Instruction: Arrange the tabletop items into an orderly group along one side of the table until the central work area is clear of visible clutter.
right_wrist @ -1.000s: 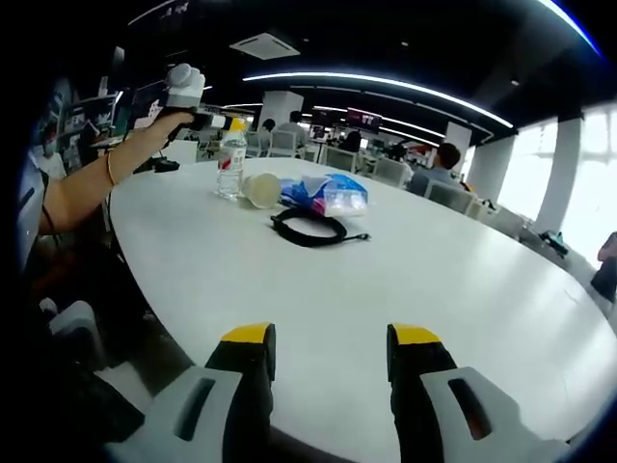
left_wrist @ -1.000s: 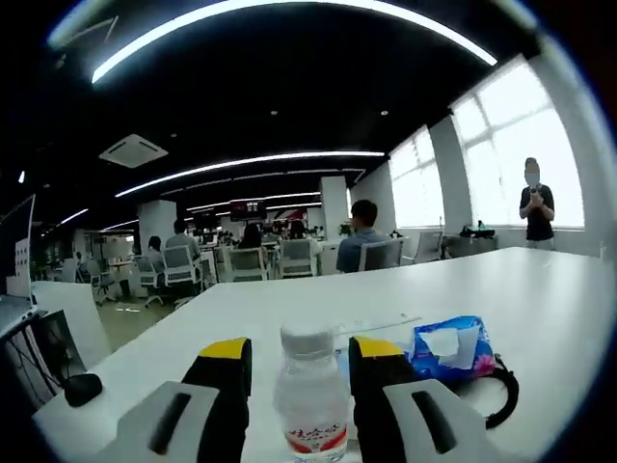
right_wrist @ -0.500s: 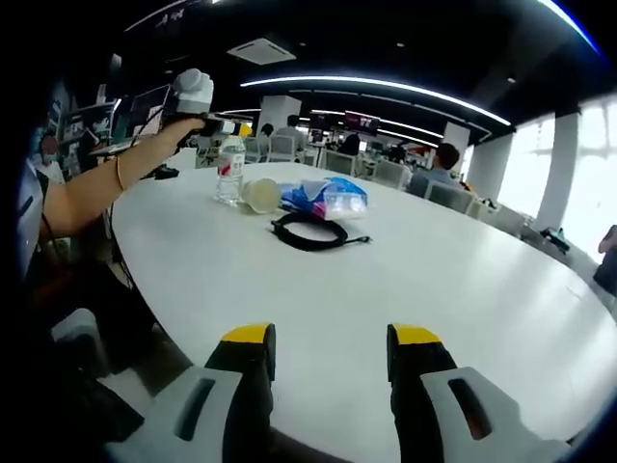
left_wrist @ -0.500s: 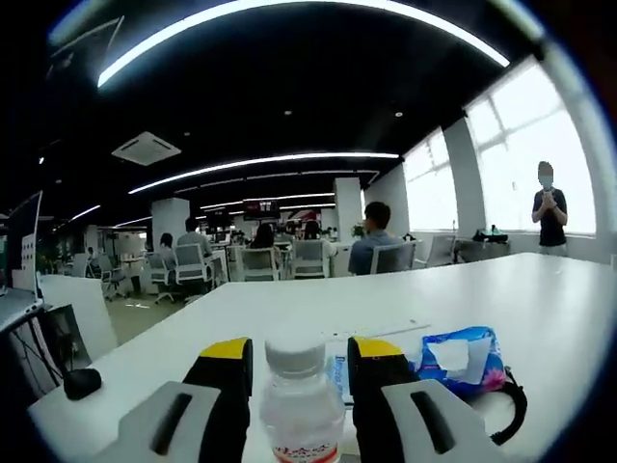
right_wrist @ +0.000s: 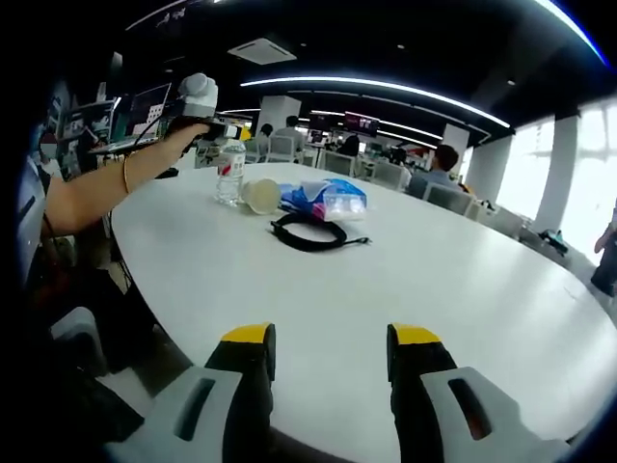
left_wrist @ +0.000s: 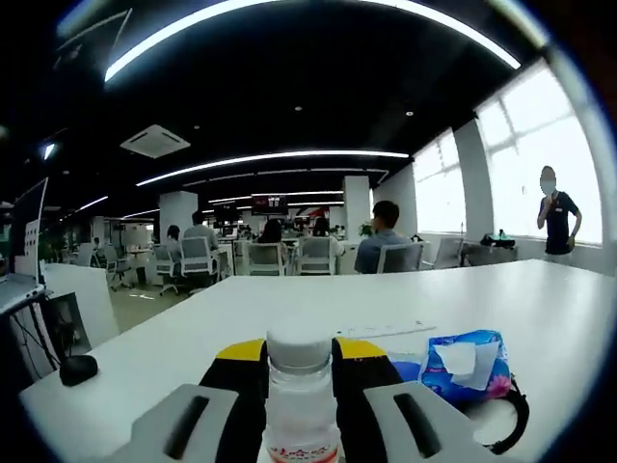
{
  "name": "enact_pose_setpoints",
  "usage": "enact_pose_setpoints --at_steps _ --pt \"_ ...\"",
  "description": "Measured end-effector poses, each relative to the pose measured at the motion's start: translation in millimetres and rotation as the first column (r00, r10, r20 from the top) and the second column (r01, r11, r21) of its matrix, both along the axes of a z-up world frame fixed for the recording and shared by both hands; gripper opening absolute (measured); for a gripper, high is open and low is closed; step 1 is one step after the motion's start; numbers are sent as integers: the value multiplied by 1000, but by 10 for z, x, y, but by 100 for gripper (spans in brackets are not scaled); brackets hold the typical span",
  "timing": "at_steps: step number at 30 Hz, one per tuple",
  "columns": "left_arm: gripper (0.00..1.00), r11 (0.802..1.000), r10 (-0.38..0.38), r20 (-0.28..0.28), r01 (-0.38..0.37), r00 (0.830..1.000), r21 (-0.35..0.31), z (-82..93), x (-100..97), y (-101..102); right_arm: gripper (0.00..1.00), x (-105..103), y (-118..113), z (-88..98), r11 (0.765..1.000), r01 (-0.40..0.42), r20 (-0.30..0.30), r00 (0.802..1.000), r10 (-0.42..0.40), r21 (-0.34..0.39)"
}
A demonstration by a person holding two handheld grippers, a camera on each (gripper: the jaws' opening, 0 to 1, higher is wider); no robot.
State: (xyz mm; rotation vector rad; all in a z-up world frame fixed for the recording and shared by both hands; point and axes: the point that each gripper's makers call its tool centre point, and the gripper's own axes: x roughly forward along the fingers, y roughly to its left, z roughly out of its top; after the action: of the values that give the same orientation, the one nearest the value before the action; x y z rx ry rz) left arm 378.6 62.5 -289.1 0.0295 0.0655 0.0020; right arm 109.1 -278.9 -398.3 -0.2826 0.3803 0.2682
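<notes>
Water bottle (left_wrist: 301, 395), white-capped, upright near the table's (right_wrist: 463, 280) far edge; contents cannot be told. It is clamped between the left gripper's (left_wrist: 300, 359) narrowed jaws. A paper cup (right_wrist: 260, 194) lies tipped just beside it, then a blue tissue pack (right_wrist: 326, 196) and a coiled black cable (right_wrist: 310, 231), all grouped along that edge. The right gripper (right_wrist: 328, 349) is held wide and empty over the near edge. Bare tabletop is seen between.
</notes>
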Motion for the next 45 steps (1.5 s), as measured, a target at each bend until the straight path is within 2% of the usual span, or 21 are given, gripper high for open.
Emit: enact_pose_setpoints --at_steps 13,25,35,40,45 --pt "22 999 -35 -29 35 999 -17 2 11 -8 44 24 -16 9 1000 2 0 1000 -2 -2" --pt "21 997 -72 -29 71 997 -17 46 -10 21 44 43 -16 11 1000 -1 -3 1000 1 -6" --pt "21 998 -61 -10 61 998 -4 306 17 273 44 64 8 15 1000 -1 -2 1000 1 -6" --pt "21 998 -53 -30 52 998 -19 274 76 424 44 70 30 10 1000 -4 -6 1000 4 -11" --pt "21 998 -54 -47 53 997 -14 222 113 493 44 87 33 17 1000 2 -6 1000 -2 -19"
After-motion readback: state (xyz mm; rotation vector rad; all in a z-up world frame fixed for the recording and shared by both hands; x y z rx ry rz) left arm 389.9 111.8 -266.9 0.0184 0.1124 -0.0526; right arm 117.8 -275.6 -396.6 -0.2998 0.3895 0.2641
